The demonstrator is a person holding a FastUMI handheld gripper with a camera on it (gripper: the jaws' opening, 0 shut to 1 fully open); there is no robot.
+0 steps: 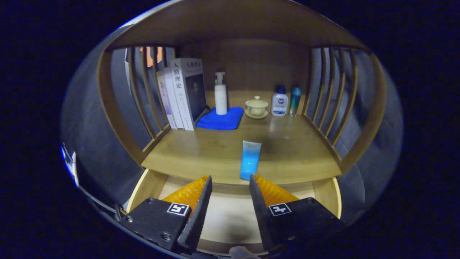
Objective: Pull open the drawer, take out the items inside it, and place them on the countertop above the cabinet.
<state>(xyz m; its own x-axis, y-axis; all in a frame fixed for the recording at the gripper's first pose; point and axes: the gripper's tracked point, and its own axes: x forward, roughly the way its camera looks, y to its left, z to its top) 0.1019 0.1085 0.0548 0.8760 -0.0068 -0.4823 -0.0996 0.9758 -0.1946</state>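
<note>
The tool (pixel 230 181) is hanging open and empty over the open drawer (pixel 230 212), blue tube (pixel 249 160) lying on the tabletop (pixel 201 151) just ahead

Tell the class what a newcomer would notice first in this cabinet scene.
The bright blue tube lying on the countertop, near its front edge just beyond the open tool. Below the fingers sits the pulled-out drawer. Farther back, a white pump bottle stands on a blue cloth beside upright books.
</note>
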